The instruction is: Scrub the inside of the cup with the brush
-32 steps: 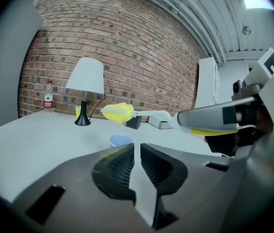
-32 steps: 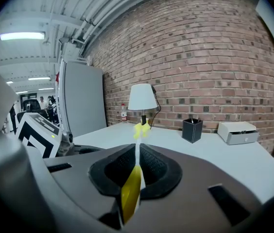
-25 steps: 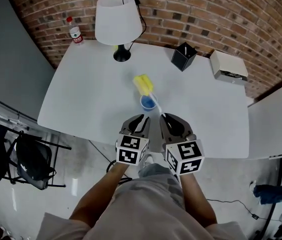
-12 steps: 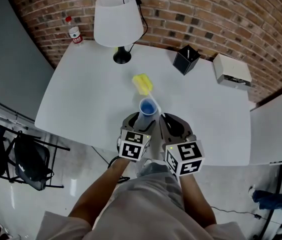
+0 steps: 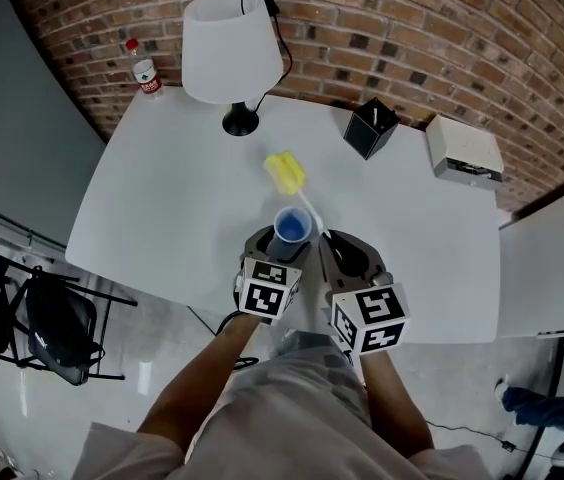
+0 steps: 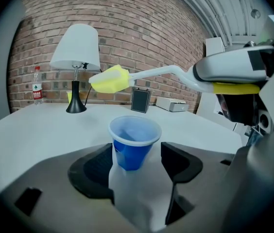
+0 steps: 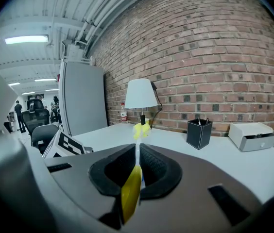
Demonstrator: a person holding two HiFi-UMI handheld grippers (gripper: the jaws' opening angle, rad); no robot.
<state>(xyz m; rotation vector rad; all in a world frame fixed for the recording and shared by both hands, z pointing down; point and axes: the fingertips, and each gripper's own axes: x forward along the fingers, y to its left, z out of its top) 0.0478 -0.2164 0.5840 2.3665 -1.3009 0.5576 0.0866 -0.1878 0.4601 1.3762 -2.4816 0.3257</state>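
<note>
Cup (image 6: 133, 142) drawn nearer, released; brush (image 6: 109, 79) above, lamp (image 6: 77, 47) beyond.

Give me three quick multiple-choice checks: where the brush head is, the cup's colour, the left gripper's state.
1. Where is the yellow head of the brush relative to the cup?
A. inside it
B. in the air beyond it
C. lying at the lamp's foot
2. What colour is the cup's outside?
A. blue
B. red
C. green
3. How do the jaws of the left gripper stand?
A. shut on the cup
B. shut, empty
C. open around the cup

1 B: the right gripper holds it up, clear of the rim.
2 A: its wall shows blue.
3 C: the jaws have just been opening, with gaps either side of the cup between them.
</note>
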